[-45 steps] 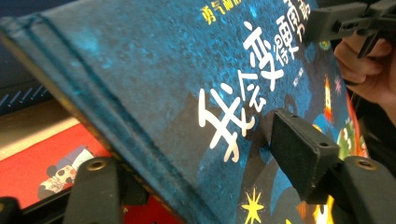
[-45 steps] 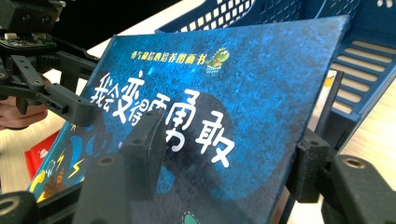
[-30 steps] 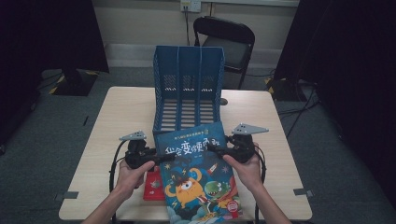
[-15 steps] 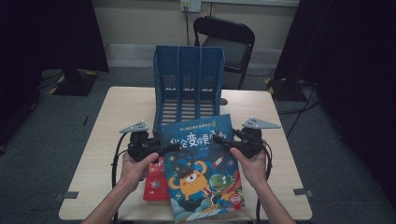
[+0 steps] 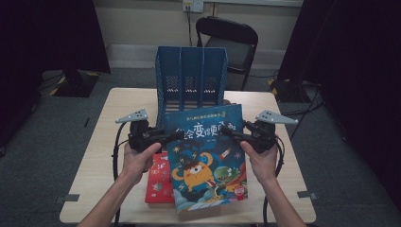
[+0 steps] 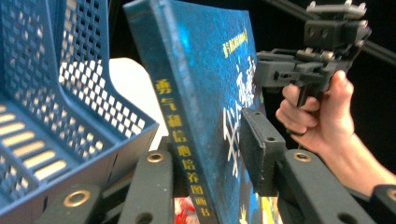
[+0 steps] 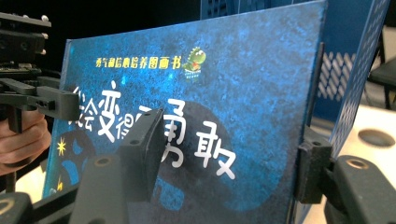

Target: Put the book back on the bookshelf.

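Presently, the left gripper (image 5: 174,135) and right gripper (image 5: 228,133) each have their jaws pinched on opposite side edges of the blue picture book (image 5: 205,156). The book is tilted up above the table's (image 5: 101,142) near edge, its top toward the blue file rack (image 5: 191,78). A red book (image 5: 159,182) lies flat beneath it.

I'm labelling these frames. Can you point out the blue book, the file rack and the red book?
Blue book (image 5: 208,165): high view, middle of its front cover.
File rack (image 5: 191,66): high view, top of a middle divider.
Red book (image 5: 160,182): high view, the cover part showing left of the blue book.
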Action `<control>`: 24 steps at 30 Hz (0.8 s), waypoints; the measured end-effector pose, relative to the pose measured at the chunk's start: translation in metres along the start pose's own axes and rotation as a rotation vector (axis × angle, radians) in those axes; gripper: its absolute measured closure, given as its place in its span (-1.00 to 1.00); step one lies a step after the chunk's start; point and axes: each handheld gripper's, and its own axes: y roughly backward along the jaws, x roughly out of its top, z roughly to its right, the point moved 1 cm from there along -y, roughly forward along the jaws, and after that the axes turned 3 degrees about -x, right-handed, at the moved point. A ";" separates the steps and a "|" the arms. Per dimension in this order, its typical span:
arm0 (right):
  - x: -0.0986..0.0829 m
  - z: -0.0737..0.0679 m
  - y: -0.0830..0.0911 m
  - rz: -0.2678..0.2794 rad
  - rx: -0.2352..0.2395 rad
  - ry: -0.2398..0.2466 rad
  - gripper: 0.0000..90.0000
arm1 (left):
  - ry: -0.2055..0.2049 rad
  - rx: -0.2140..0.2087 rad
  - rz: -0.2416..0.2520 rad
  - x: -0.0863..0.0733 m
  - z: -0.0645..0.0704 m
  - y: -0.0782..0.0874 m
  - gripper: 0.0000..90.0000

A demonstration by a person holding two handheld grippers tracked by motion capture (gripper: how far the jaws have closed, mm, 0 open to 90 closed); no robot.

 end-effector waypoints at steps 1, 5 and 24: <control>0.002 -0.002 0.000 0.011 -0.008 0.011 -0.16 | -0.003 -0.002 0.005 0.002 0.001 0.001 0.49; 0.012 -0.004 0.000 0.023 -0.009 0.024 -0.15 | -0.029 -0.014 0.018 0.011 0.004 0.005 0.55; 0.021 -0.022 0.005 0.110 -0.007 0.130 -0.14 | -0.224 0.048 0.056 0.017 0.026 0.009 0.46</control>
